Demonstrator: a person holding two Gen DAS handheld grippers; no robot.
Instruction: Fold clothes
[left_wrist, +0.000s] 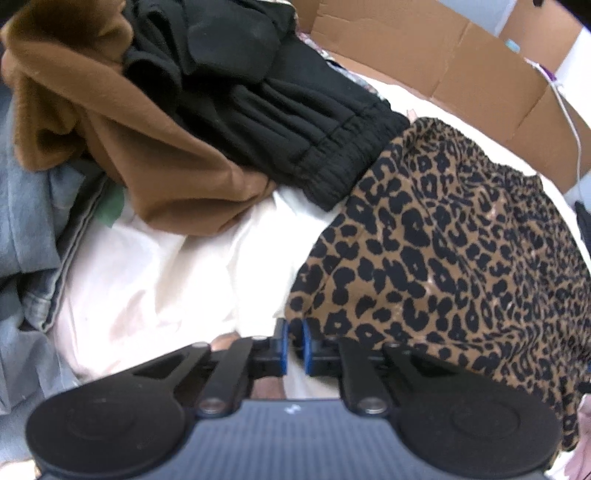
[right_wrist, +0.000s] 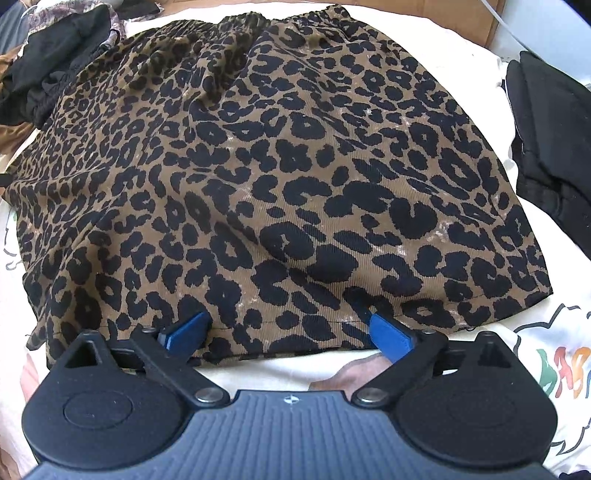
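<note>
White bedsheet (left_wrist: 147, 280), cardboard (left_wrist: 424, 55) behind. Leopard-print skirt (right_wrist: 277, 166) spread flat, hem nearest. Left gripper (left_wrist: 294, 345) nearly closed at hem corner; grip uncertain. Right gripper (right_wrist: 290, 325) wide open astride hem, likely readying pinch. Unfolded pile (left_wrist: 166, 110) left.

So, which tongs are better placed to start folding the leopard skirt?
The left tongs: they are nearly closed at the leopard skirt's hem corner. The right tongs stand wide open over the hem.

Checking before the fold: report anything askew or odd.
The black garment in the unfolded pile lies with its elastic cuff over the leopard-print skirt's far corner. The skirt itself lies flat; pale specks mark its print.
</note>
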